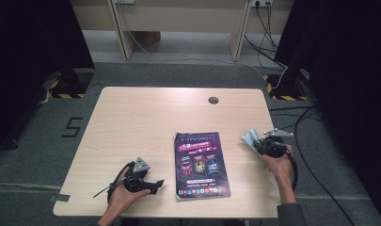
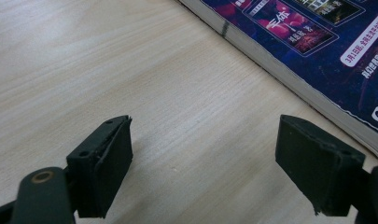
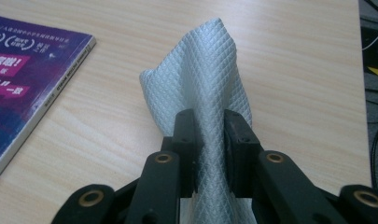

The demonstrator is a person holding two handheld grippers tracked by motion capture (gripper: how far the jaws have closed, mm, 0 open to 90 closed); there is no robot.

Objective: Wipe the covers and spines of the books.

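Even, moderate overhead light is noted on the table point(image 1: 131, 122); its surroundings are left dark. Soft glare is seen near the magazine point(image 2: 317, 51). Slight softness throughout.

black tools point(image 3: 210, 135) (brass-ringed screws), grey three-cornered plates, trailing black cables.

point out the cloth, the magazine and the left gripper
cloth point(image 3: 200, 70), right gripper view, quilted upper fold
magazine point(image 1: 200, 162), high view, middle of cover
left gripper point(image 2: 203, 163), left gripper view, midway between its open jaws
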